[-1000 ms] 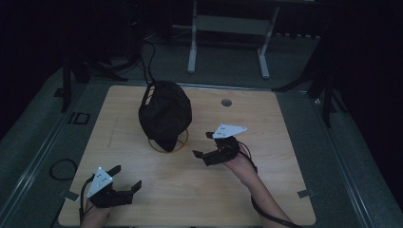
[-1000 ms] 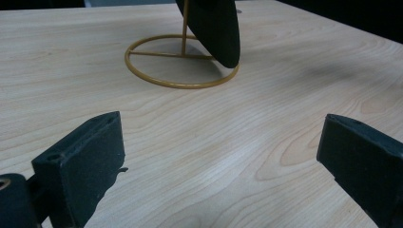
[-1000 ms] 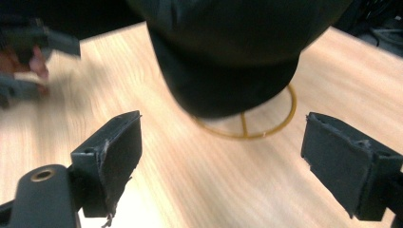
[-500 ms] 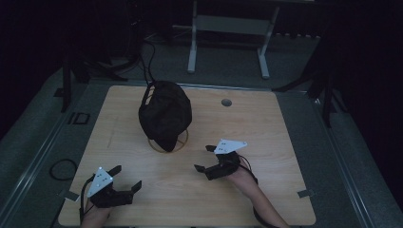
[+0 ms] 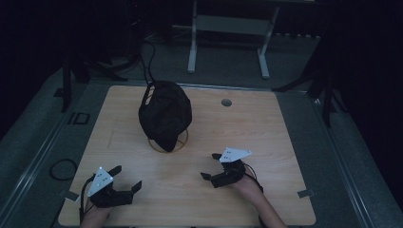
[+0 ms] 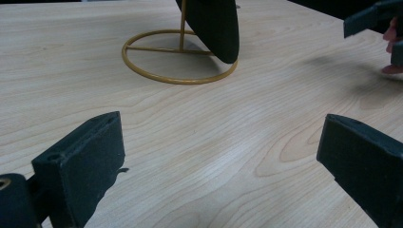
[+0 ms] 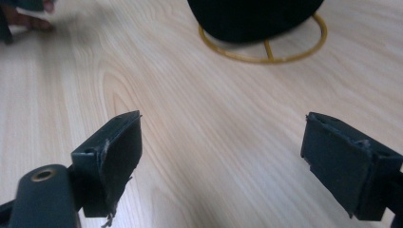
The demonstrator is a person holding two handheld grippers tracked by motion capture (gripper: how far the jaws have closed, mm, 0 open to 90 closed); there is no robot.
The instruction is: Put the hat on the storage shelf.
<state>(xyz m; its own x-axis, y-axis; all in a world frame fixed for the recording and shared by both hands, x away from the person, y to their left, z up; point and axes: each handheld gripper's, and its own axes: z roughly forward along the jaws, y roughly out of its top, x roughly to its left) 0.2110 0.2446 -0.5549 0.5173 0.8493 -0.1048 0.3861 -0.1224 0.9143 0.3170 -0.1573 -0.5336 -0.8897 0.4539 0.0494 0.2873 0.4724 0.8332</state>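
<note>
Left gripper (image 5: 124,181): gaping wide, gripping nothing.
Right gripper (image 5: 209,167): gaping wide, empty.
Black cap (image 5: 164,114): sitting on gold stand (image 5: 167,143), ahead of both jaws.

A black cap (image 5: 165,114) hangs on a gold wire stand (image 5: 168,142) with a ring base, upright on the far left part of the wooden tabletop (image 5: 266,128).

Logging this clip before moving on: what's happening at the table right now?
A person holds a gripper in each hand over a wooden table. The left gripper and right gripper both sit near the table's front edge, fingers open and holding nothing. Farther back, a black cap hangs on a gold wire stand. Neither gripper touches it.
</note>
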